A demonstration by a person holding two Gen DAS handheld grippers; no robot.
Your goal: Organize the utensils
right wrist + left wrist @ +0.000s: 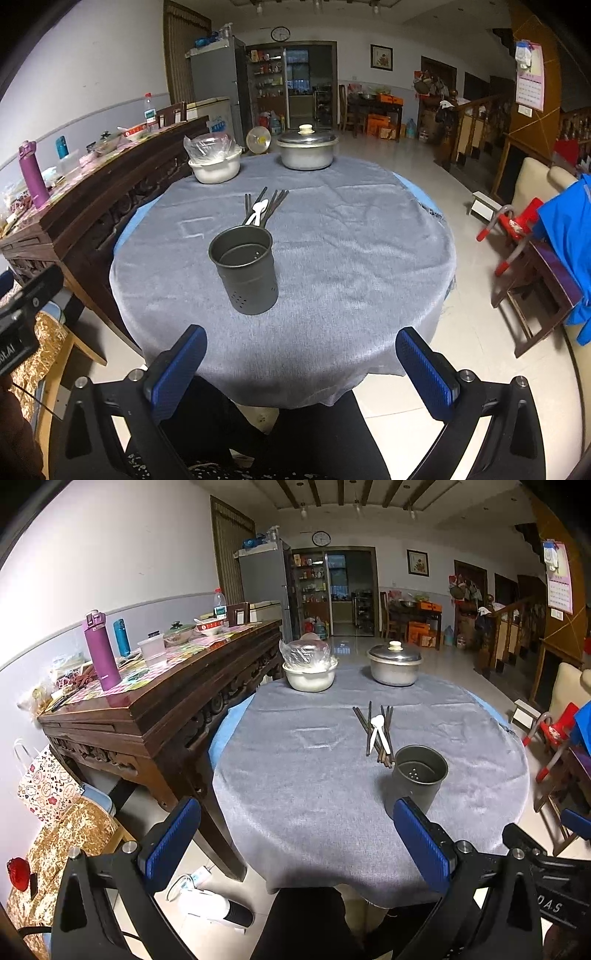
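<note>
A dark metal utensil holder (417,779) (244,271) stands upright and empty on the round table's grey cloth (314,775) (332,258). Just behind it lies a bundle of dark chopsticks (376,731) (271,205) with two white spoons (378,729) (257,213) on top. My left gripper (299,842) hovers open over the table's near edge, its right blue pad close to the holder. My right gripper (301,365) is open too, held back from the near edge with nothing between its fingers.
A white basin (310,675) (215,168) holding plastic-wrapped bowls and a lidded metal pot (394,664) (306,149) stand at the table's far side. A cluttered wooden sideboard (155,698) (92,206) runs along the left. Chairs (532,258) stand on the right.
</note>
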